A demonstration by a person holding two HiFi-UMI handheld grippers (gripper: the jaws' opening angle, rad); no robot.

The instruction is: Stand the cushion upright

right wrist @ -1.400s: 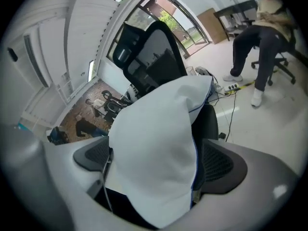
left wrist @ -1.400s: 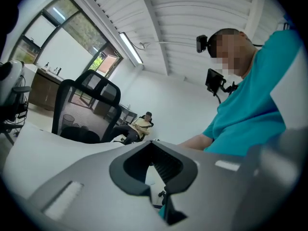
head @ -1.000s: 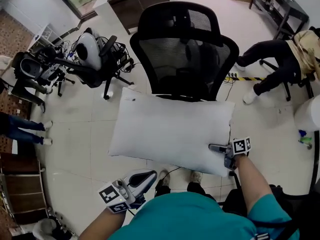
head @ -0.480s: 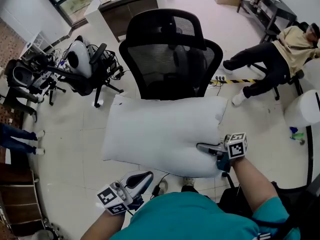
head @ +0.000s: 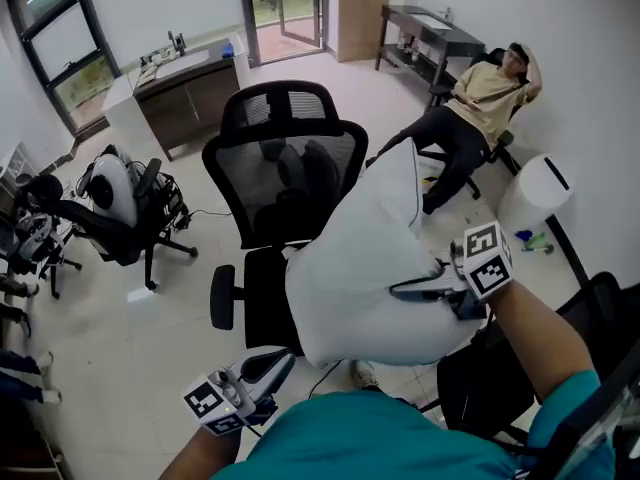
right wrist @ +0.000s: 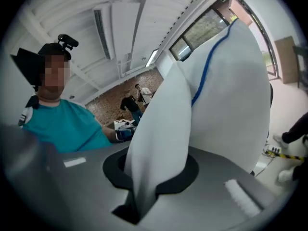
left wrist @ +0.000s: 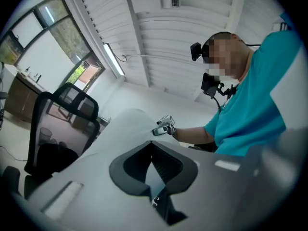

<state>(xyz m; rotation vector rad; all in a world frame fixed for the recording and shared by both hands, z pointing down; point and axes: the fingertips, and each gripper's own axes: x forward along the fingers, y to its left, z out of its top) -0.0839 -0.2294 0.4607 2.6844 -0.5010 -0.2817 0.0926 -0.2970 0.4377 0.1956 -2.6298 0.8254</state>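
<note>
Whereas it lay flat a second ago, the cushion (head: 360,268) is now hoisted nearly upright mid-frame, its edge pinched by the right gripper (head: 410,290), whose jaws are closing; the left gripper (head: 278,362) is held narrow, empty.

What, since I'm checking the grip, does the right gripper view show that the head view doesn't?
Only the right gripper view: the right gripper's jaws closing on a pinched fold of the cushion, and the camera on the person's head. Only the head view: the office chair's mesh back behind the cushion, and a white bin by the wall. Both: the cushion held tilted up by the right gripper, and the left gripper lower down.
</note>
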